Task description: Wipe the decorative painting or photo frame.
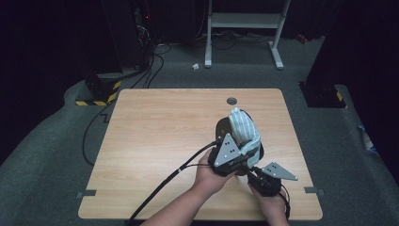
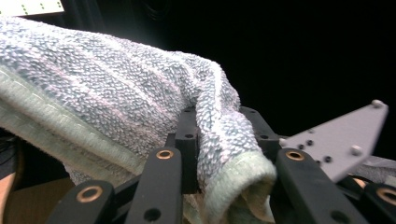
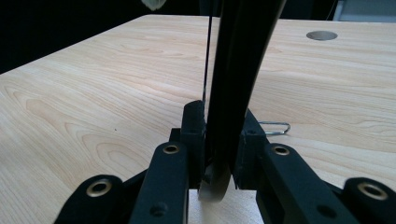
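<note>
Holding the towel (image 2: 140,107) in my left claw (image 1: 237,149), I have the jaws closed on a folded edge of the cloth; in the left gripper view the terry bunches between the two black jaws. My right claw (image 1: 256,175) is closed on a flat, dark, rigid object (image 3: 238,70) that stands upright between its jaws; I cannot identify it, though a thin black line runs beside it and a bent wire end (image 3: 275,128) shows just behind it.

Key relation: the towel hangs above and just far of the right claw, draped over the top of the dark object, with the left hand (image 1: 211,174) nearer to it. Its long axis runs from the left claw up and away toward the far side of the tabletop (image 1: 155,141).

Materials: the towel is pale blue looped terry with faint pink stripes and a cream hemmed border, soft and limp. The tabletop is smooth light wood grain with a round cable hole (image 1: 231,100) near the far edge.
</note>
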The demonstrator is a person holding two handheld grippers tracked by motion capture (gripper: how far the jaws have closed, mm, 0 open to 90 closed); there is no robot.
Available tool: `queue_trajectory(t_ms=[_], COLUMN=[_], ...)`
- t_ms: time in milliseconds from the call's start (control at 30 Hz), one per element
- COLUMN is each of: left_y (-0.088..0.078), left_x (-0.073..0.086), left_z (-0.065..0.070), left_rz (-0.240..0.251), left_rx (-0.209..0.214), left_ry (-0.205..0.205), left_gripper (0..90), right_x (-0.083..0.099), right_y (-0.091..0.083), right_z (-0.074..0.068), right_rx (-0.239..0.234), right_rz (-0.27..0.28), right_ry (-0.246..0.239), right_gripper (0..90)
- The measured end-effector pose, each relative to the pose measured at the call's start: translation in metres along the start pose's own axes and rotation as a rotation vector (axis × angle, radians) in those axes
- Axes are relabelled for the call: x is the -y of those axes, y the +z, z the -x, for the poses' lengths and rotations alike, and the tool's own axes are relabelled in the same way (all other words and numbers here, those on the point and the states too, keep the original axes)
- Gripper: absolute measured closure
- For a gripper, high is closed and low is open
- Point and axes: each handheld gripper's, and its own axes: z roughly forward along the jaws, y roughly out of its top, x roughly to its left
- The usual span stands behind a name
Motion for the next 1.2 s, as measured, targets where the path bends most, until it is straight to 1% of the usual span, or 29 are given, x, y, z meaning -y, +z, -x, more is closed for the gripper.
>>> queue_trajectory(t_ms=[133,167,267,367,467,533,633,733,800,867,967,1100,1200], left_y=[-0.001,-0.001,0.000,0.000,0.000,0.000,0.002,0.002,0.004,0.005,0.007,0.006,0.005], left_x=[0.002,0.003,0.005,0.008,0.009,0.011,0.016,0.019,0.021,0.023,0.027,0.033,0.040], left_z=[0.000,0.001,0.004,0.002,-0.003,-0.010,-0.022,-0.034,-0.042,-0.050,-0.062,-0.080,-0.091], left_rz=[0.007,0.005,0.001,0.002,-0.007,-0.015,-0.037,-0.061,-0.072,-0.076,-0.094,-0.122,-0.143], left_rx=[0.004,0.005,0.002,0.001,-0.014,-0.029,-0.057,-0.088,-0.115,-0.132,-0.155,-0.192,-0.219], left_ry=[-0.036,-0.034,-0.006,-0.010,0.002,-0.002,-0.018,-0.019,-0.022,-0.035,-0.038,-0.055,-0.073], left_gripper=[71.5,71.5,71.5,71.5,71.5,71.5,71.5,71.5,71.5,71.5,71.5,71.5,71.5], right_x=[0.000,0.000,-0.001,-0.001,-0.001,-0.001,-0.002,-0.002,-0.001,-0.002,-0.002,-0.002,-0.001], right_y=[0.000,0.000,0.001,0.001,0.001,0.001,0.001,0.001,0.000,0.000,0.000,0.000,0.000], right_z=[0.000,0.000,0.001,0.001,0.002,0.002,0.002,0.003,0.003,0.003,0.003,0.003,0.001], right_rx=[0.000,-0.001,-0.005,-0.007,-0.012,-0.015,-0.016,-0.015,-0.018,-0.019,-0.016,-0.013,-0.012], right_rz=[0.000,-0.001,-0.001,0.000,0.006,0.012,0.005,0.004,0.007,0.009,0.007,0.005,-0.001], right_ry=[-0.001,-0.003,0.001,0.002,0.005,0.003,0.007,0.007,0.012,0.015,0.012,0.008,0.000], right_gripper=[77.6,77.6,77.6,77.5,77.4,77.5,77.5,77.5,77.5,77.4,77.2,77.2,77.2])
